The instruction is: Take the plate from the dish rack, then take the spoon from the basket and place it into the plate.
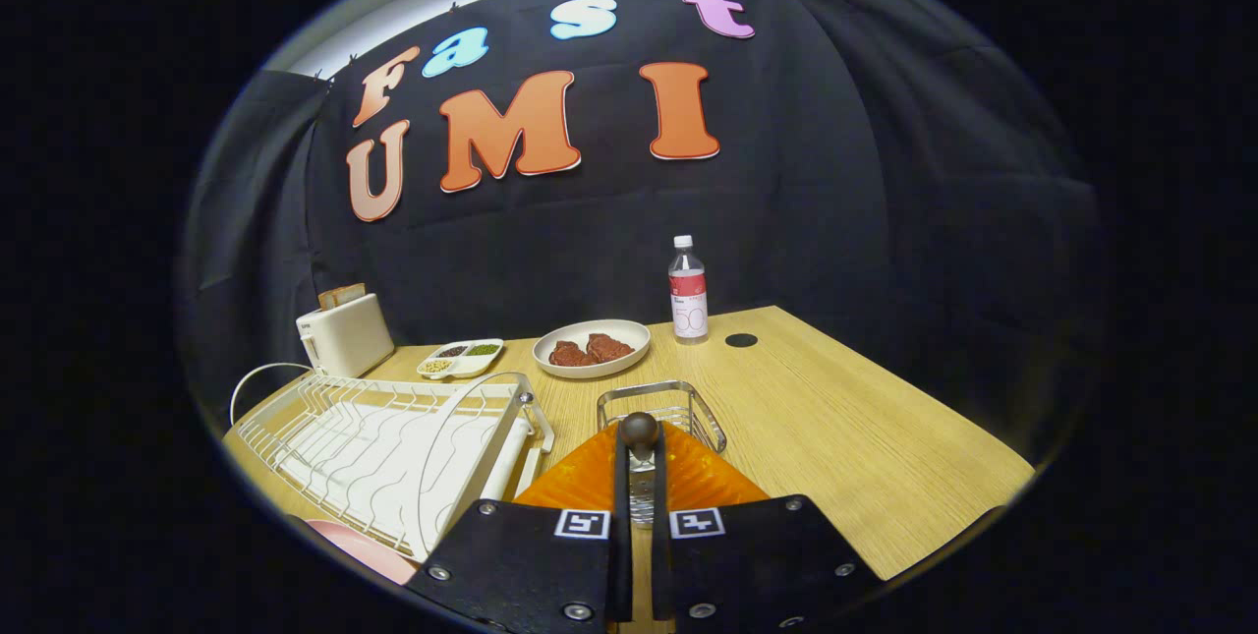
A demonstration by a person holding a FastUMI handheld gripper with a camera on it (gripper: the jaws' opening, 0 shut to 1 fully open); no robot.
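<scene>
Wood table, spoon between the fingers

Wood-grain table (pixel 865 437) carries everything. Nearest, the gripper (pixel 641 452) has its fingers drawn almost together, with only a thin gap. In this gap stands the spoon (pixel 639 430): its handle is pressed from both sides and its dark round end shows at the fingertips. Left of the fingers, at the near corner of the rack (pixel 393 447), lies a pink rounded edge, which seems to be the plate (pixel 362 546). The white wire rack lies flat on the table. Just beyond the fingertips sits the wire basket (pixel 660 408). Farther are a dish of meat (pixel 591 347), a small divided tray (pixel 460 357) and a toaster (pixel 344 331). A bottle (pixel 688 290) stands near the wall.
</scene>
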